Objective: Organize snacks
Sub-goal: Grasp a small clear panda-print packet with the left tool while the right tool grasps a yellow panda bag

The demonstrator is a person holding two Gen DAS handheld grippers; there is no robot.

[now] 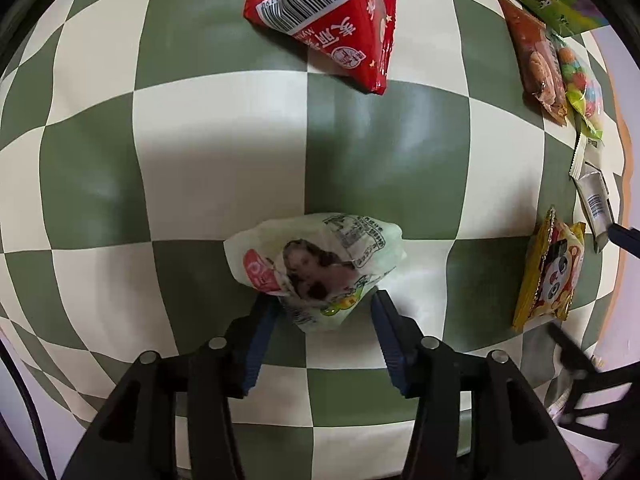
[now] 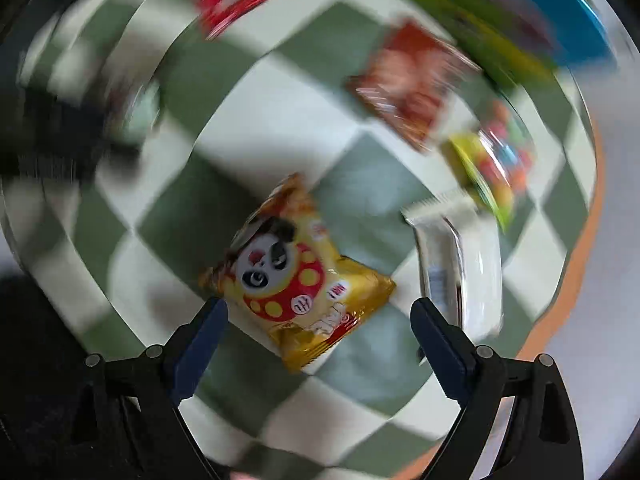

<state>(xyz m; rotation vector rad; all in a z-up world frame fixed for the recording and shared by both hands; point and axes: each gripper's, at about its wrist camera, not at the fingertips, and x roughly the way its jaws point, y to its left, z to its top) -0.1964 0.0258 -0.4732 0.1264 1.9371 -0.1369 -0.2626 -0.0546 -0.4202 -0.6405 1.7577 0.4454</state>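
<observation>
A: What does the left wrist view show, going left to right?

B: A desk (image 1: 208, 152) under a green and cream checked cloth. Low in the middle is the left gripper (image 1: 324, 308), pointing steeply down. A crumpled pale green packet (image 1: 316, 258) lies on the cloth, its lower end between the two blue pads. The jaws are narrow but loosened: a gap shows on the right side, and on the left I cannot tell whether the pad touches.

A: And further right?

B: At the top, a red packet (image 1: 324, 20) with a barcode lies well apart from the green one. Along the right edge runs a column of snacks: a brown cookie packet (image 1: 536, 64), just beside it a clear bag of coloured candies (image 1: 580, 80), then a white wrapper (image 1: 596, 200), and below that a yellow panda packet (image 1: 552, 272).

A: What does the right wrist view show?

B: It is heavily blurred. The right gripper (image 2: 318, 320) has its jaws spread wide and grasps nothing. The yellow panda packet (image 2: 296, 276) lies on the cloth between them, with neither pad pressing on it. Just right of it lies the white wrapper (image 2: 460, 264), then the candy bag (image 2: 496, 160) and, above, the cookie packet (image 2: 408, 80).
</observation>
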